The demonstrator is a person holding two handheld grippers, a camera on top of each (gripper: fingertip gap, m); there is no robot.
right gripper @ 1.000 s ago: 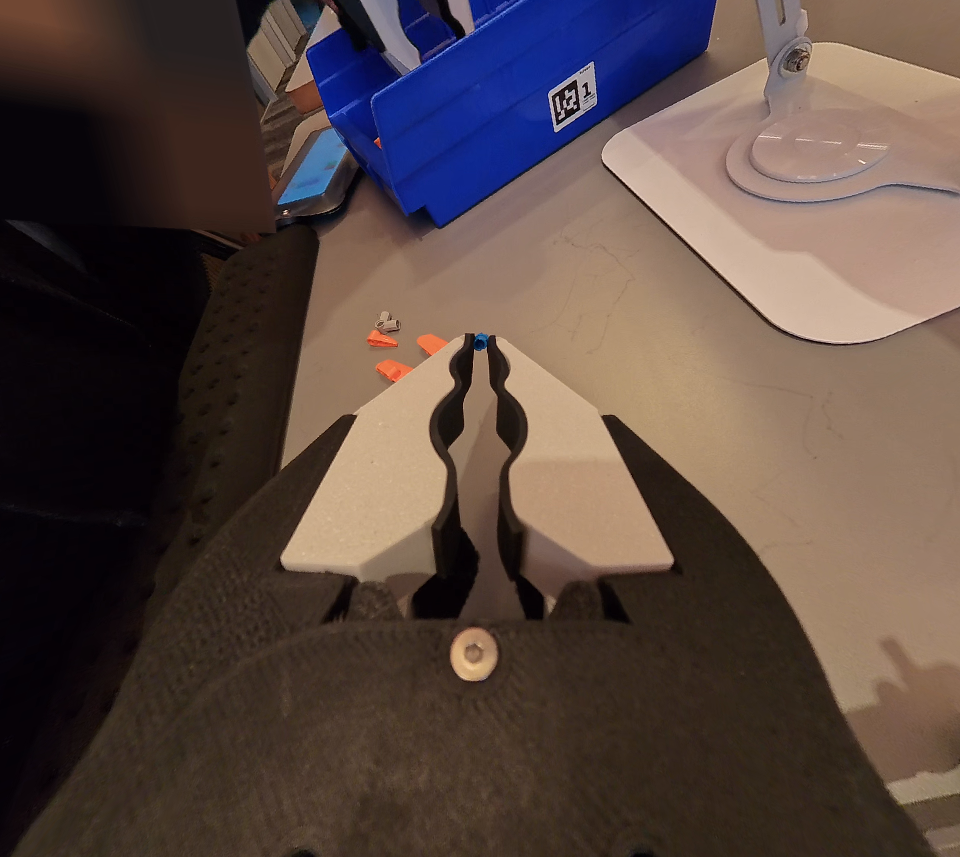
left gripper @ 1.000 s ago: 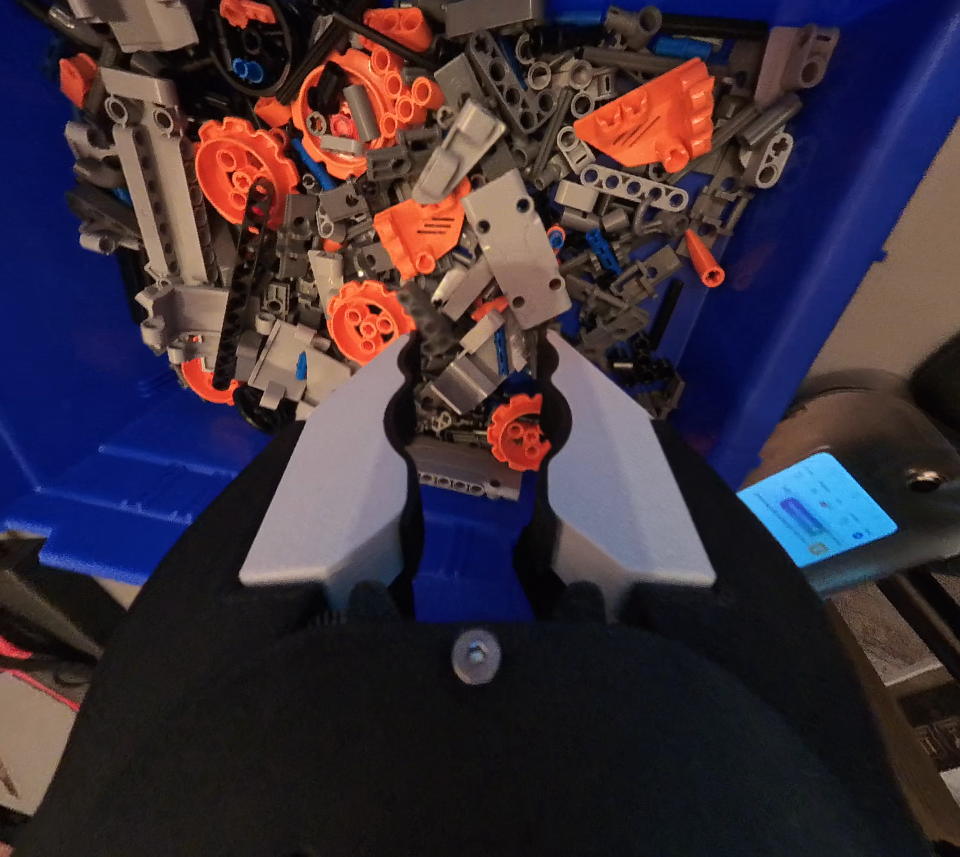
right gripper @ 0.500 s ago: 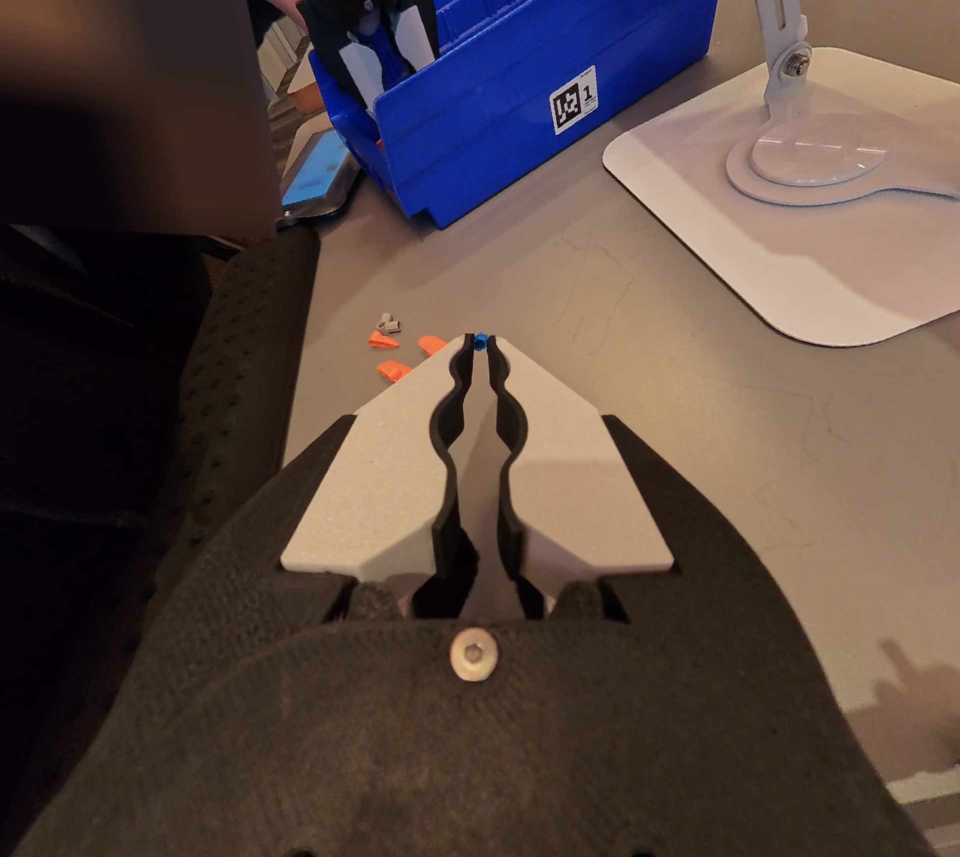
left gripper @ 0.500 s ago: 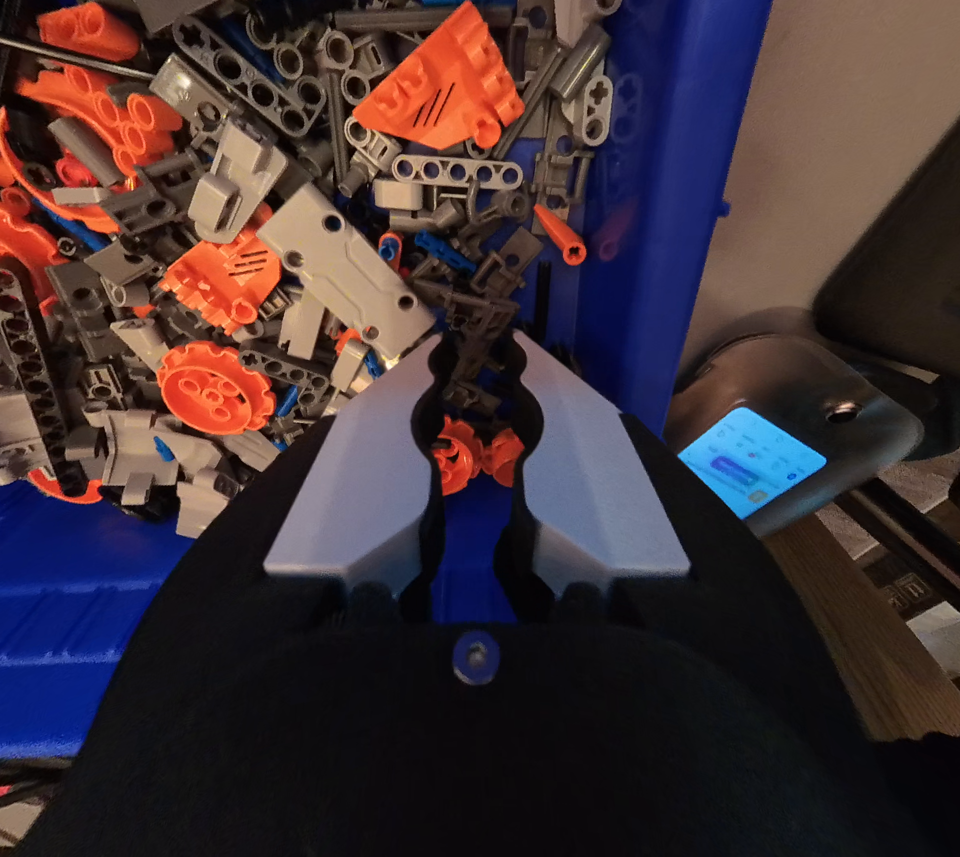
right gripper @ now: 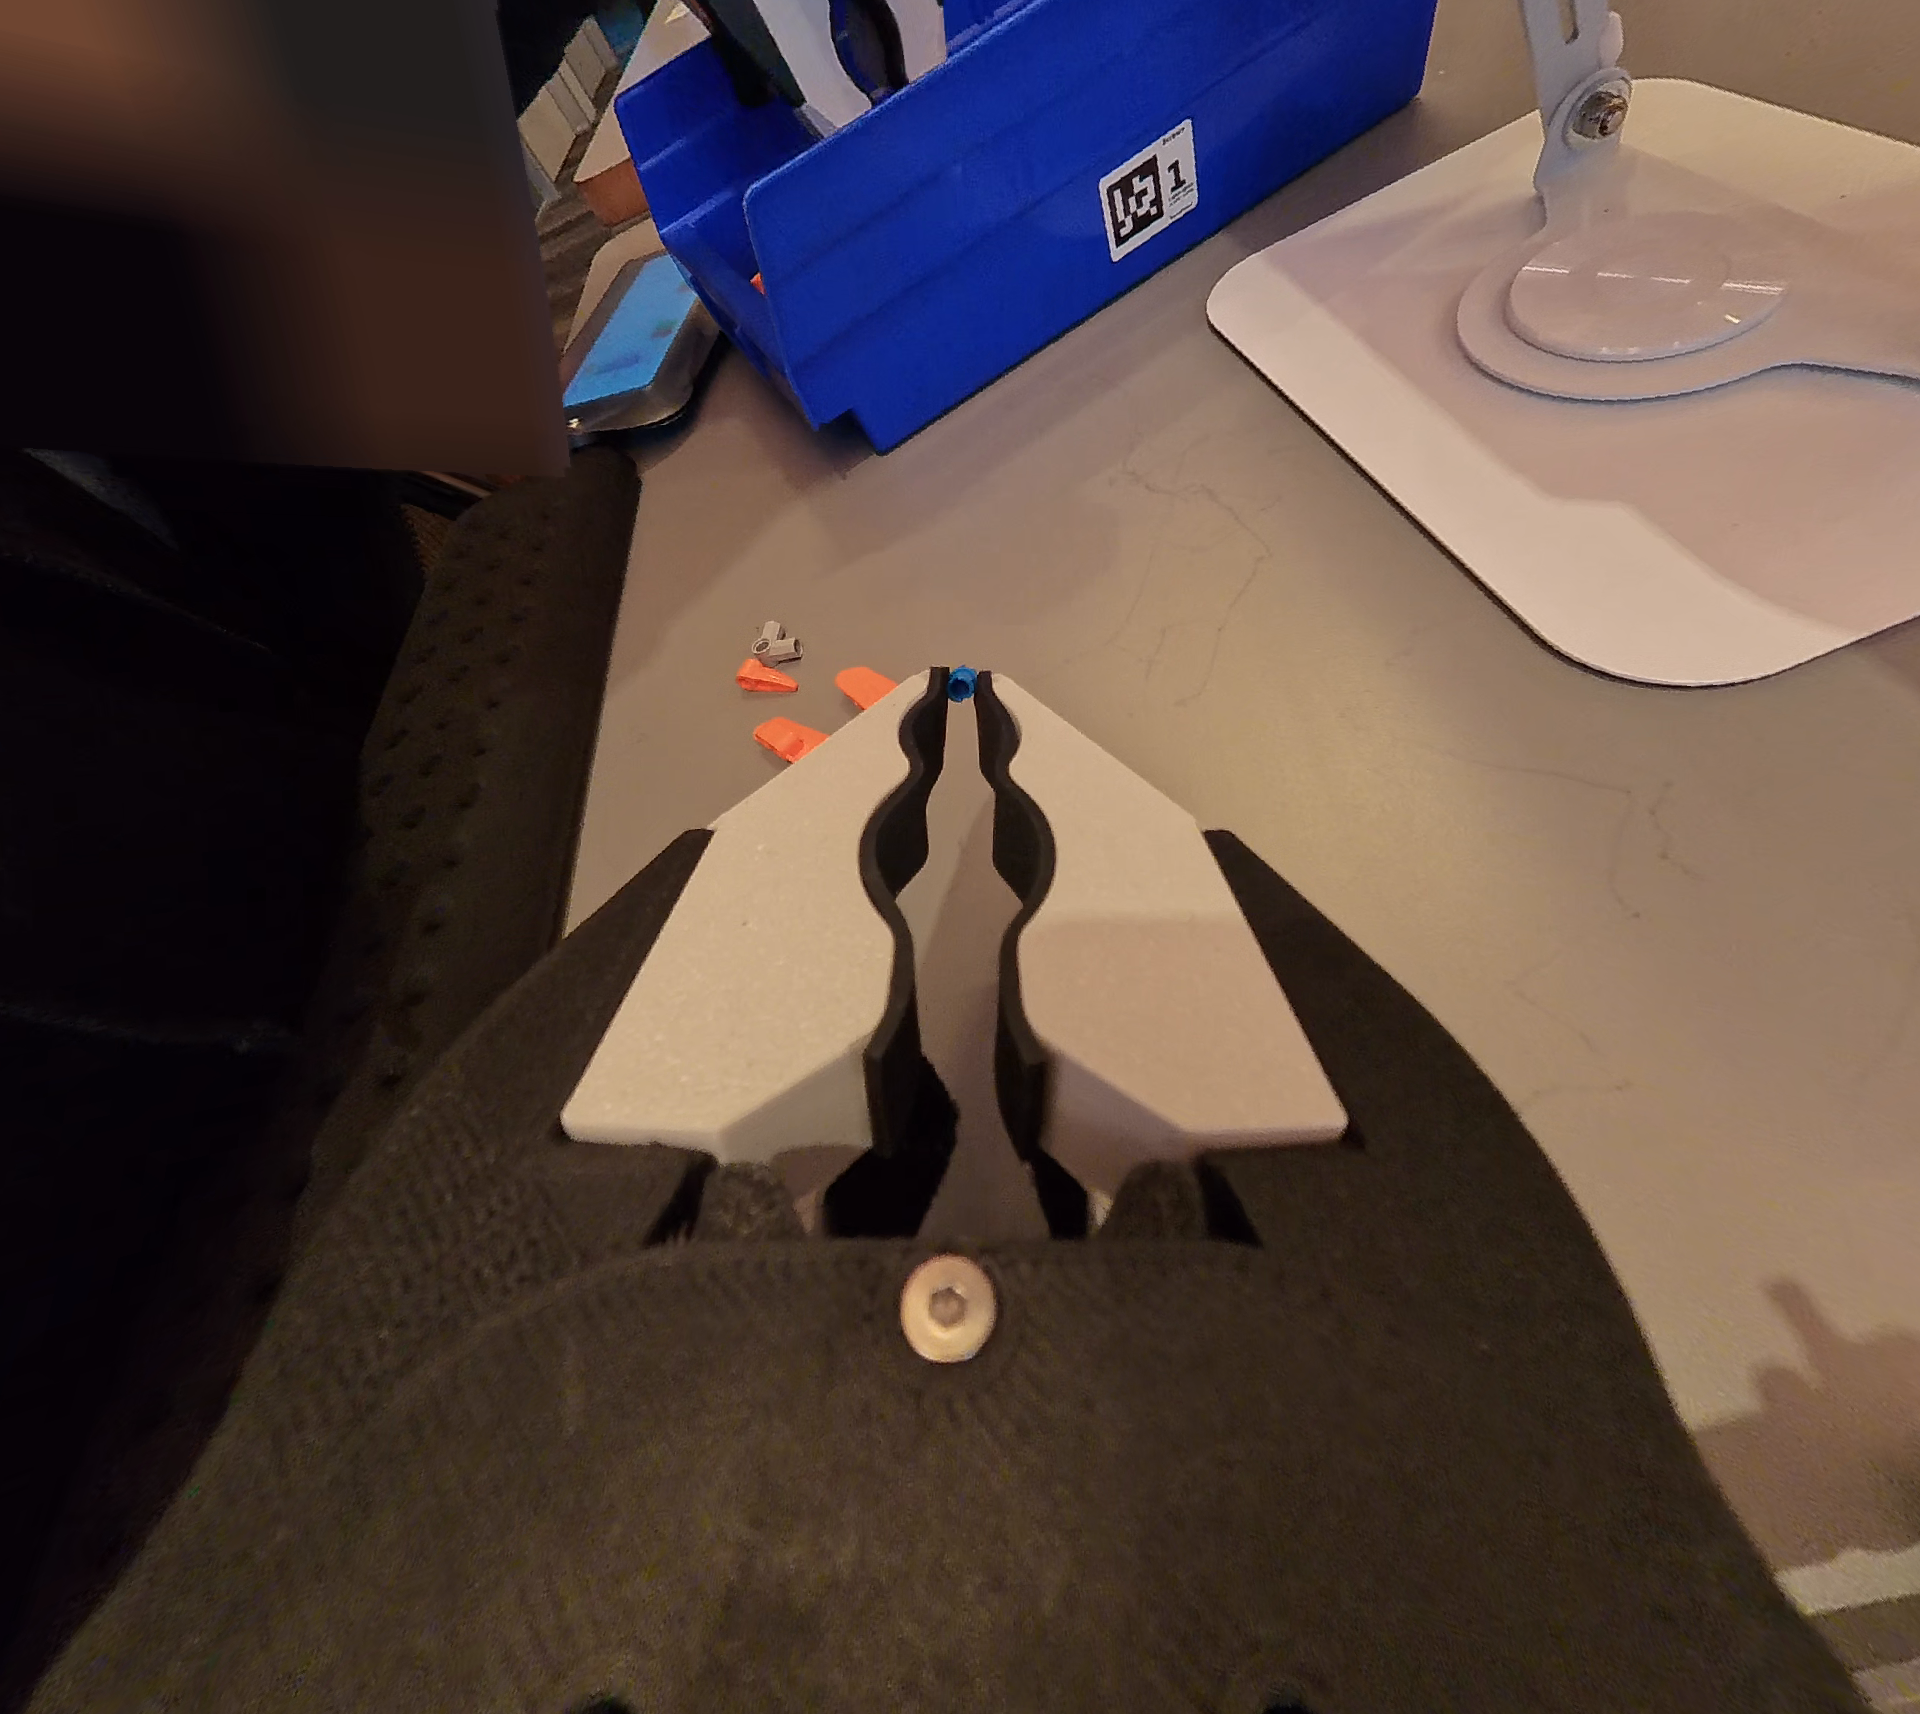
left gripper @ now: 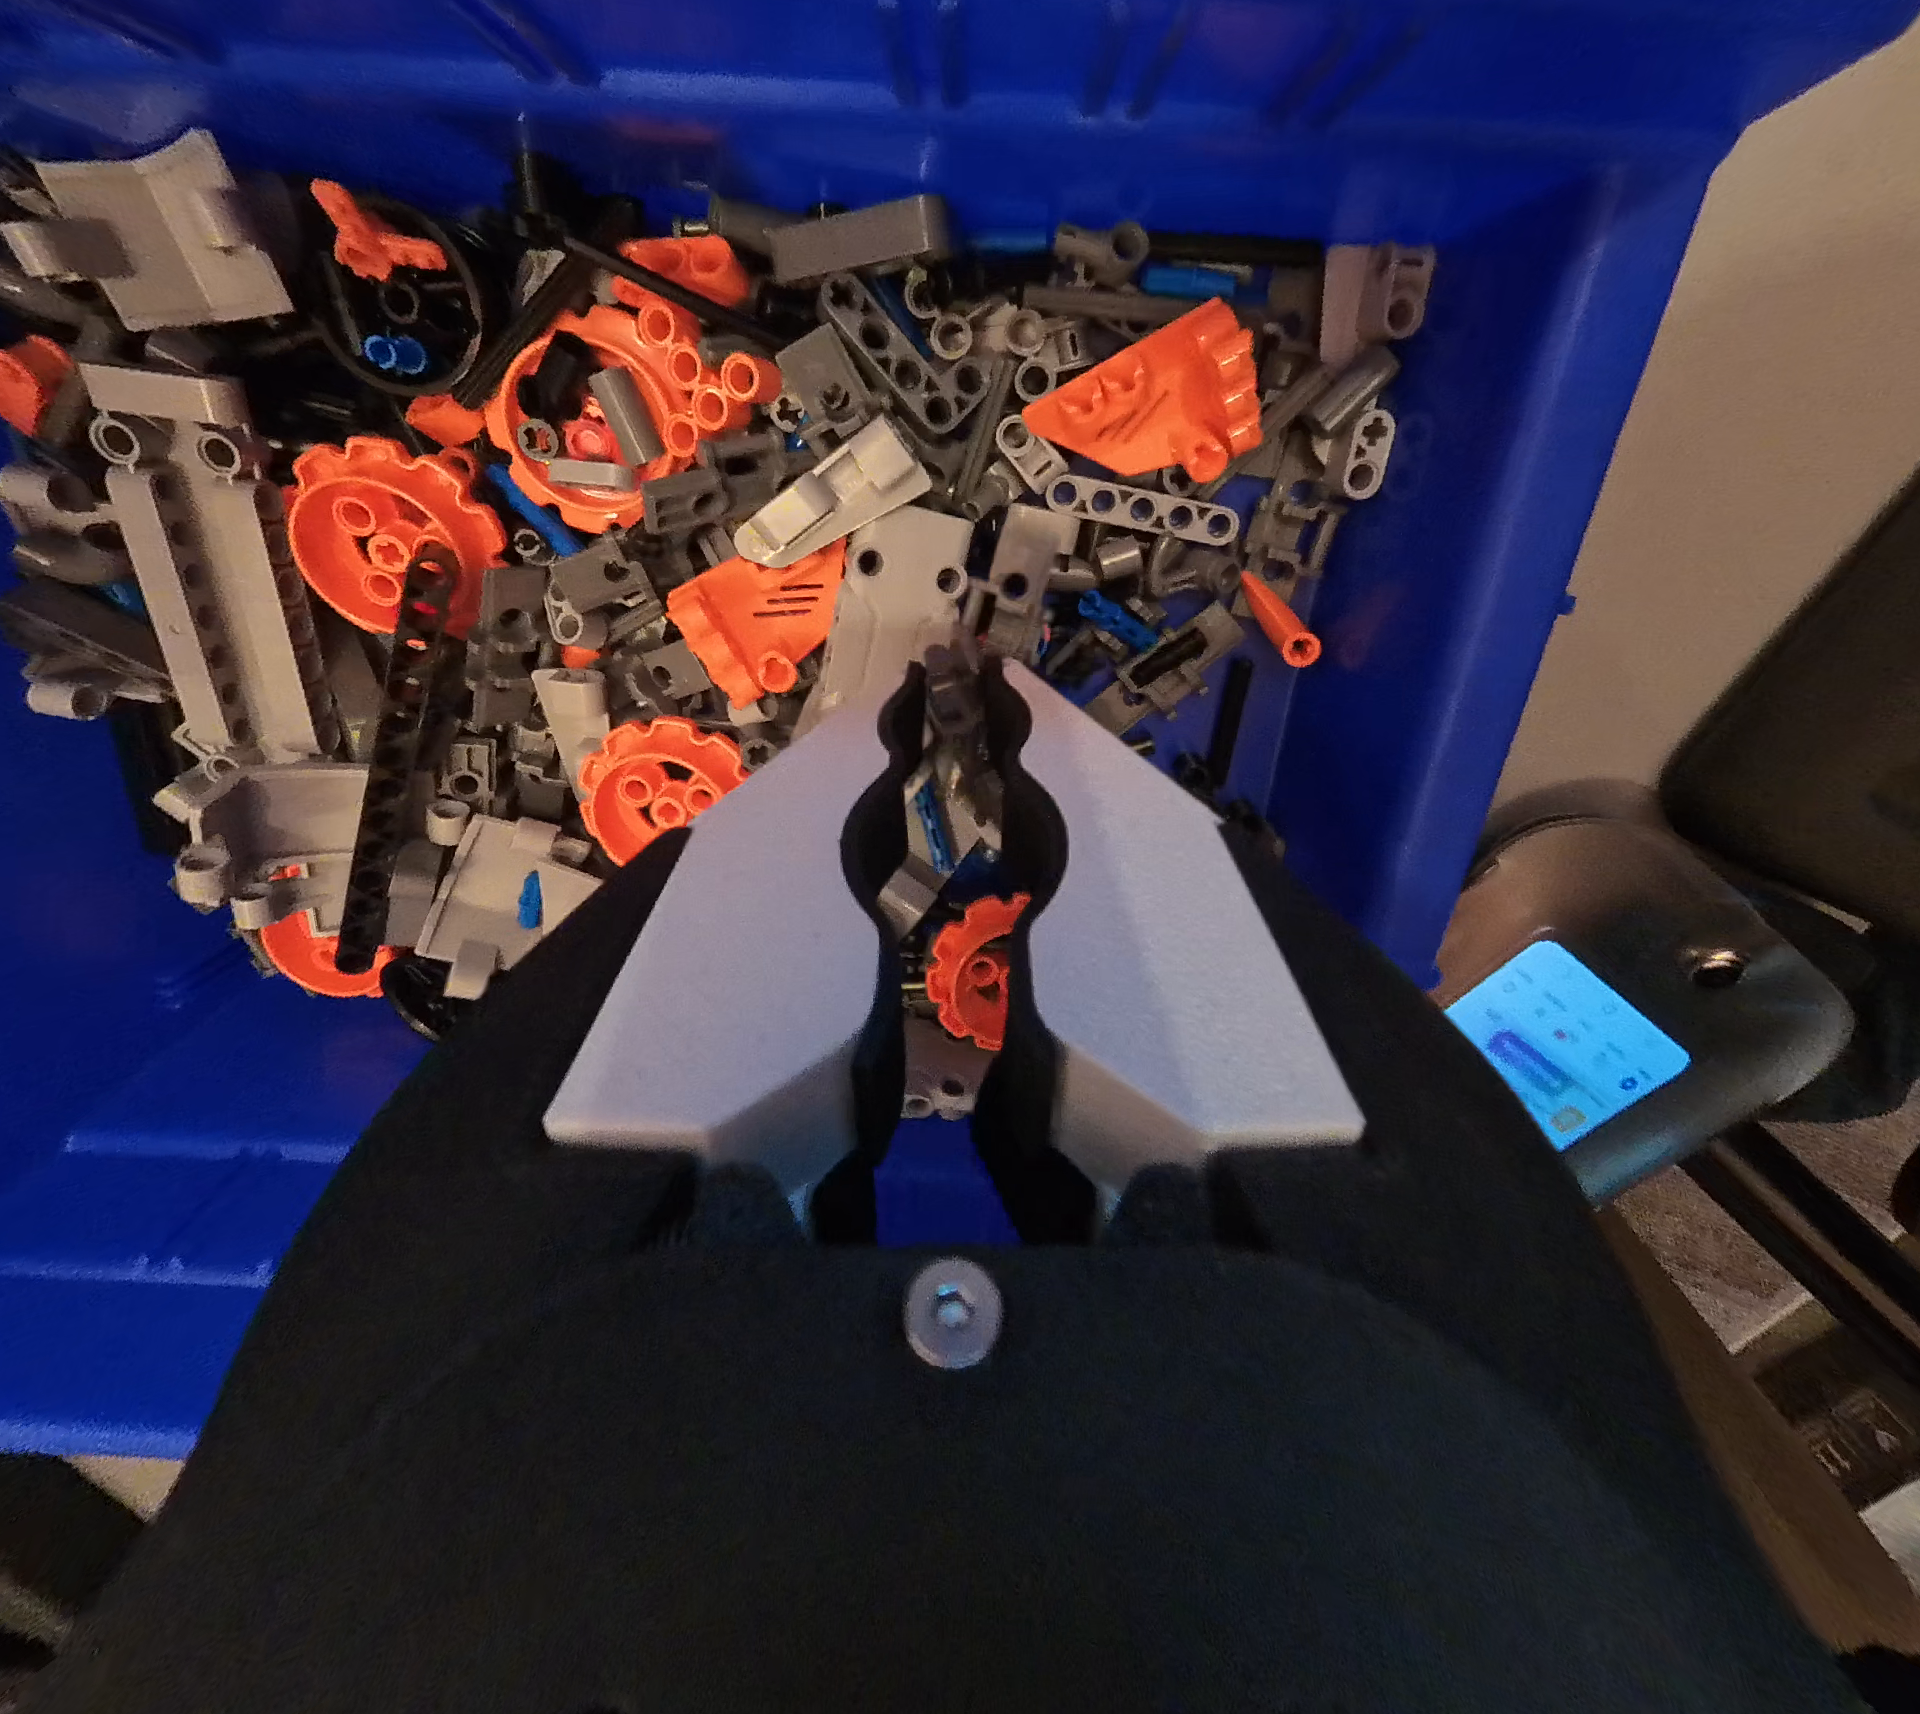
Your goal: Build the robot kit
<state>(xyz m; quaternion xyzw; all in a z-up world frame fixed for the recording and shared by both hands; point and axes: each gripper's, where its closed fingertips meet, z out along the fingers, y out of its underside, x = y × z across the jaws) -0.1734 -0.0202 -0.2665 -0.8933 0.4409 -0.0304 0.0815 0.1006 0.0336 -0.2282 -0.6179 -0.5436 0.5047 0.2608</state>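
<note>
The left gripper (left gripper: 954,677) hangs over the blue bin (left gripper: 1455,521), jaws nearly together and pinching a small dark grey piece (left gripper: 951,698) at the very tips, just above the heap of orange, grey and black building parts (left gripper: 644,542). That piece looks light, hard and slick, so I'd guess it can twist out of a tip hold; a flat side would be the safer place to take it.

The right gripper (right gripper: 961,685) sits low over the grey table (right gripper: 1299,729), clamped on a tiny blue pin (right gripper: 960,683). Just to its left lie three orange bits (right gripper: 769,679) and a grey connector (right gripper: 777,646). A white stand base (right gripper: 1558,469) rests to the right, and a lit phone (right gripper: 634,334) lies beside the bin.
</note>
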